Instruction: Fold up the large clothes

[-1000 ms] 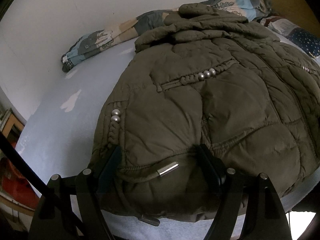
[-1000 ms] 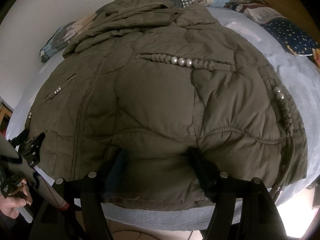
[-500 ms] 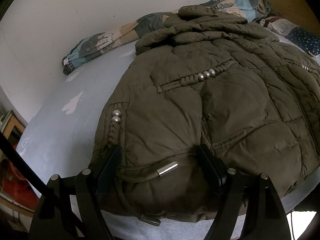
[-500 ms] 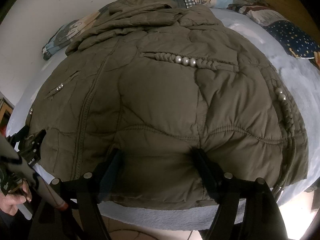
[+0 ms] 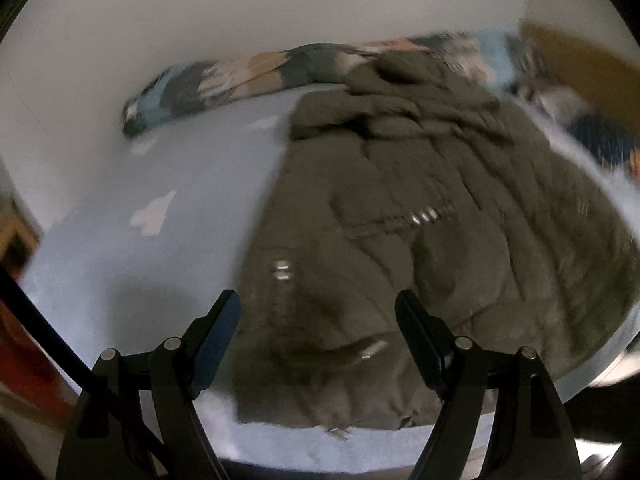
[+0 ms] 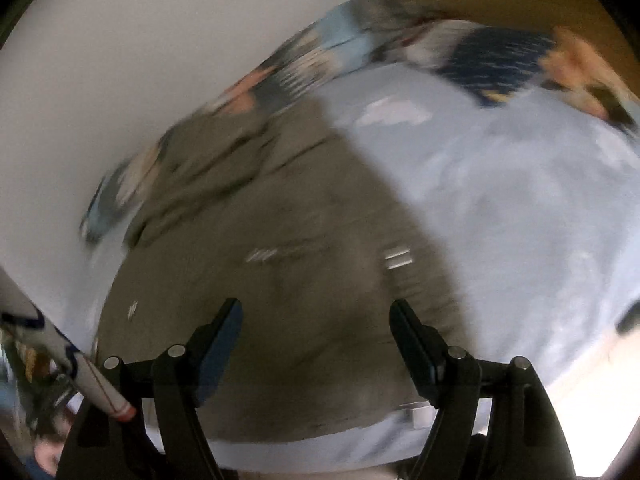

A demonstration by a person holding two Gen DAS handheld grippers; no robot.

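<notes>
Both grippers pulled up off the jacket (image 5: 420, 240) hem: left gripper (image 5: 318, 320) and right gripper (image 6: 316, 322) now hang spread above it, jacket smaller and lower-centre in frame, everything motion-blurred.

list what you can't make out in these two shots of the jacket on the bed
- Jacket quilting and metal studs: both wrist views, smeared by motion blur.
- Patterned bedding print: both views, blurred.
- Jacket's lower hem: left wrist view, partly behind the open left gripper.
- Jacket's left side: right wrist view, cut off behind the open right gripper and frame edge.
</notes>
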